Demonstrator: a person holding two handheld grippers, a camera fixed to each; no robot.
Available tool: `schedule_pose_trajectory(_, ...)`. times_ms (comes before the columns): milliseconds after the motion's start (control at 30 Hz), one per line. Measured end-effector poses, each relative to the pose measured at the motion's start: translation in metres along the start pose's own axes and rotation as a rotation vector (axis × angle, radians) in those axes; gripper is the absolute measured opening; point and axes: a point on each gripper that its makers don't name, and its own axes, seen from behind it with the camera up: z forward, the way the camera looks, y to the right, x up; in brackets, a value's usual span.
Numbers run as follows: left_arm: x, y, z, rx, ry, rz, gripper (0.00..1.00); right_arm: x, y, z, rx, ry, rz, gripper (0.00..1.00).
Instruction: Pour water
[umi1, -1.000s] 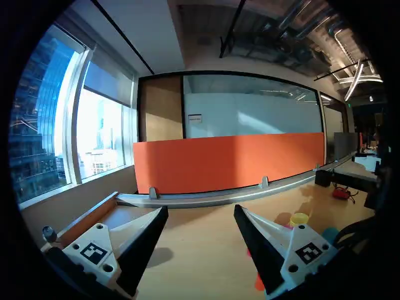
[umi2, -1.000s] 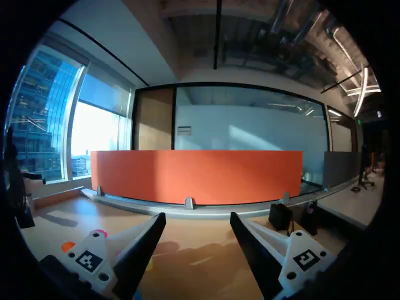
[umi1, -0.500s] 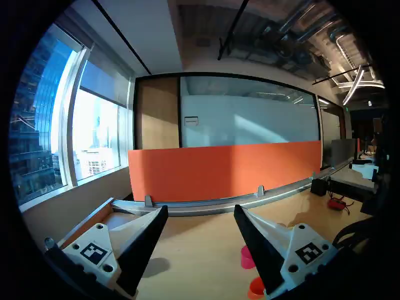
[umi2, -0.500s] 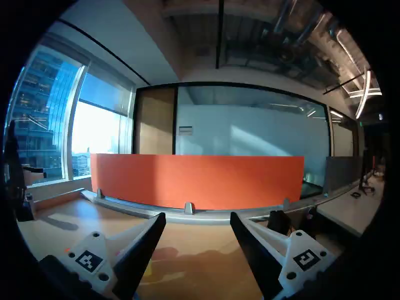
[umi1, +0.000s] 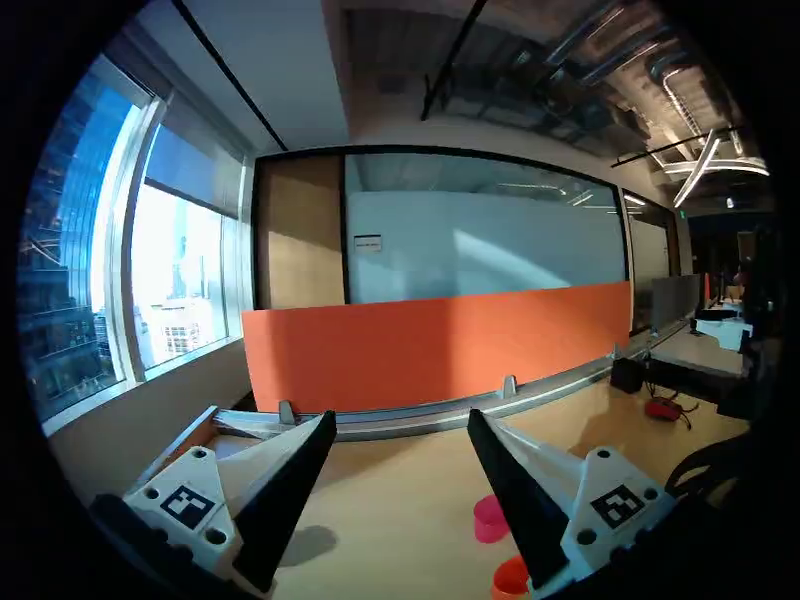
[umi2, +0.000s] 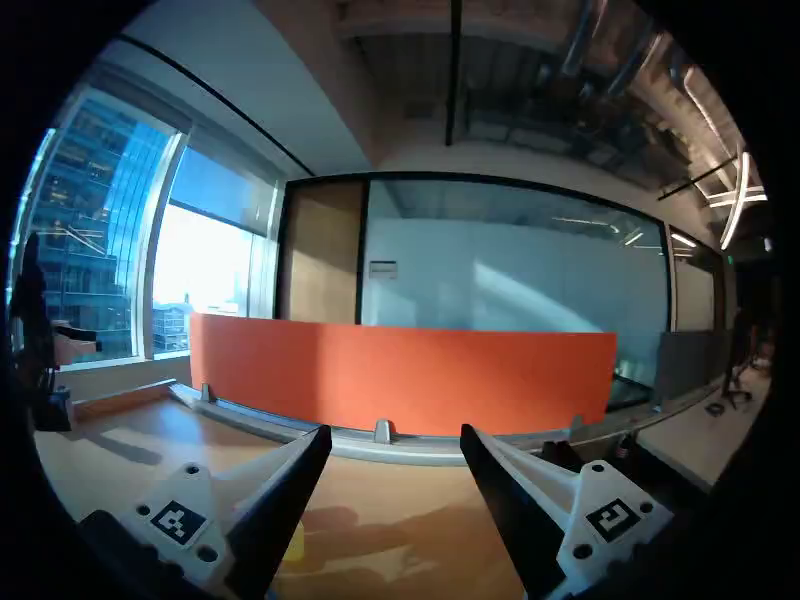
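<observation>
My left gripper (umi1: 400, 420) is open above the wooden desk (umi1: 400, 500), nothing between its fingers. A pink cup (umi1: 489, 518) stands on the desk just left of its right finger, and an orange cup (umi1: 509, 578) sits nearer, partly hidden by that finger. My right gripper (umi2: 395, 432) is open too, held level over the desk (umi2: 400, 530) and facing the orange partition (umi2: 400, 375). A small yellow thing (umi2: 291, 541) peeks out beside its left finger. At the far left edge of the right gripper view, the other gripper (umi2: 35, 350) is dimly seen.
An orange partition (umi1: 440, 345) on a metal rail runs along the back of the desk. Windows (umi1: 170, 290) fill the left wall. A black box (umi1: 628, 374) and a red item (umi1: 661, 408) lie at the right of the desk.
Both views have tilted up and shifted slightly. In the left gripper view the yellow cup has gone from sight and the pink and orange cups have come in. Both grippers stay open.
</observation>
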Motion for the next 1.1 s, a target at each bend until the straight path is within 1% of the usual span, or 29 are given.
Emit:
schedule_pose_trajectory(267, -0.003, 0.028, 0.002, -0.132, -0.014, 0.001, 0.98, 0.004, -0.034, -0.004, 0.166, -0.001, -0.004, 0.99)
schedule_pose_trajectory(467, 0.001, 0.044, 0.0, -0.208, 0.0, -0.016, 0.98, 0.013, -0.054, -0.01, 0.272, 0.009, 0.021, 0.99)
schedule_pose_trajectory(600, -0.003, 0.05, 0.0, -0.239, -0.005, -0.011, 0.98, 0.01, -0.059, -0.012, 0.309, -0.001, 0.033, 0.99)
schedule_pose_trajectory(800, -0.007, 0.057, -0.002, -0.28, -0.01, 0.012, 0.98, 0.008, -0.067, -0.011, 0.348, -0.013, 0.027, 0.99)
schedule_pose_trajectory(967, -0.009, 0.067, -0.004, -0.333, -0.016, 0.019, 0.98, 0.005, -0.075, -0.011, 0.388, -0.025, 0.022, 0.99)
schedule_pose_trajectory(1100, -0.012, 0.077, -0.006, -0.382, -0.026, 0.037, 0.98, -0.001, -0.083, -0.011, 0.426, -0.045, 0.006, 0.99)
